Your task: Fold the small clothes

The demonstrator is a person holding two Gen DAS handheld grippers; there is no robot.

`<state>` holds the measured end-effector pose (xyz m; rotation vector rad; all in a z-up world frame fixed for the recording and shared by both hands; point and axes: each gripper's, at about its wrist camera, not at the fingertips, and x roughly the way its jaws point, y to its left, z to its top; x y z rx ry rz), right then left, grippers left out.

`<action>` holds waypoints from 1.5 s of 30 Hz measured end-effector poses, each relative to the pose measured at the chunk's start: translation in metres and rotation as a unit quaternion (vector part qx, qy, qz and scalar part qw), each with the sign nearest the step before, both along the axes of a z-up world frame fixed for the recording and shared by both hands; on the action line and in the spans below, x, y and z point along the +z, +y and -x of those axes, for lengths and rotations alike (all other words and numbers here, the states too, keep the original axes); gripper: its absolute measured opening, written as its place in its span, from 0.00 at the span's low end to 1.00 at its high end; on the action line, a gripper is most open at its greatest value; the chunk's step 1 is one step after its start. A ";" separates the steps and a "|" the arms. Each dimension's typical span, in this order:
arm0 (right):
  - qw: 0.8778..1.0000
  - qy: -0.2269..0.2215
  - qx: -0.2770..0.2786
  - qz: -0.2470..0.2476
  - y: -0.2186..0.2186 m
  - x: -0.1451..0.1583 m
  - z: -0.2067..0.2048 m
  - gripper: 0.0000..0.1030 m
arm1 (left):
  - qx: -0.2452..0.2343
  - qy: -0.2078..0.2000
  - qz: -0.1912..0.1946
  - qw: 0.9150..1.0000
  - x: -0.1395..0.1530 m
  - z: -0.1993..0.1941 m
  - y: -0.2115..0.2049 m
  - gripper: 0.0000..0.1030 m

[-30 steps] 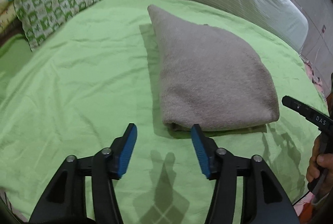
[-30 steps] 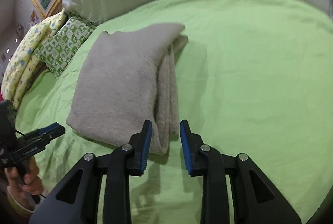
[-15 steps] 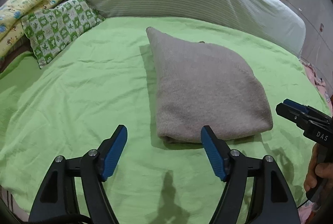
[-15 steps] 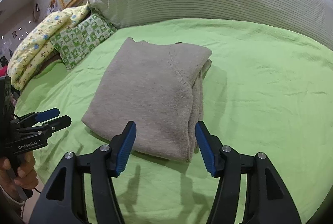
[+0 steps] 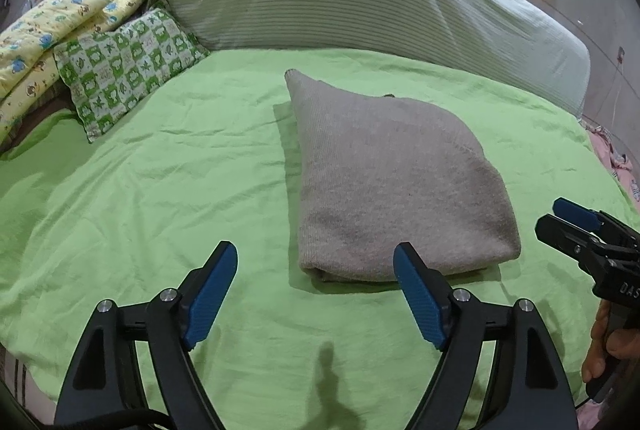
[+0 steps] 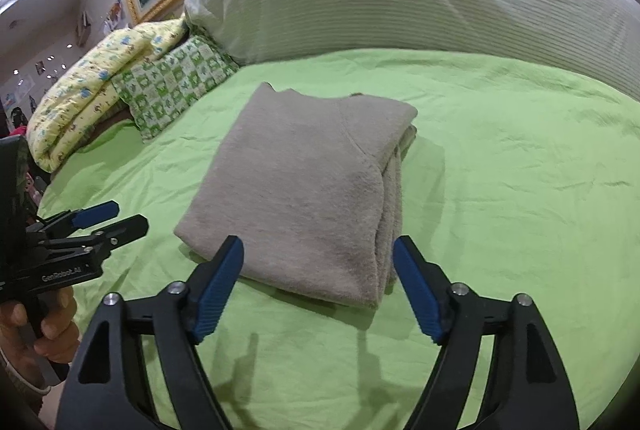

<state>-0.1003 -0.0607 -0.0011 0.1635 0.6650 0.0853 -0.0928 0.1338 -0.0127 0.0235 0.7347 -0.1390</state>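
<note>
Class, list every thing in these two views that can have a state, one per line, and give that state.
Grey garment: folded into a compact stack, flat on the sheet, untouched.
Left gripper: jaws just opened wide, nothing between them.
Right gripper: jaws just opened wide, clear of the garment.
Green sheet: spread out, lightly wrinkled.
Checked pillow: lying at the bed's edge.

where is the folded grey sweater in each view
Left wrist view: folded grey sweater right of centre, on the green sheet.
Right wrist view: folded grey sweater centre, stacked edges facing right.
Shared landmark: green checked pillow, upper left in both.
</note>
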 end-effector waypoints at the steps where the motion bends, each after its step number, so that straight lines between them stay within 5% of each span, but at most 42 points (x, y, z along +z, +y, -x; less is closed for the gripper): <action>1: 1.000 -0.003 0.001 0.002 0.001 0.001 0.001 0.82 | 0.001 -0.004 -0.003 1.000 0.001 0.001 -0.001 0.80; 16: 1.000 -0.013 0.009 0.012 0.006 0.007 0.006 0.84 | 0.021 -0.040 -0.046 0.998 0.013 0.016 0.001 0.84; 27: 1.000 -0.021 0.012 0.009 0.006 0.013 0.002 0.86 | 0.019 -0.067 -0.034 0.997 0.031 0.017 0.008 0.87; 37: 0.998 0.002 -0.023 -0.054 -0.032 0.008 -0.054 0.91 | -0.001 -0.025 -0.002 1.000 0.018 -0.033 0.012 0.89; 45: 0.997 0.026 -0.029 -0.071 -0.060 -0.006 -0.118 0.91 | -0.019 0.029 0.030 0.999 0.004 -0.130 0.015 0.89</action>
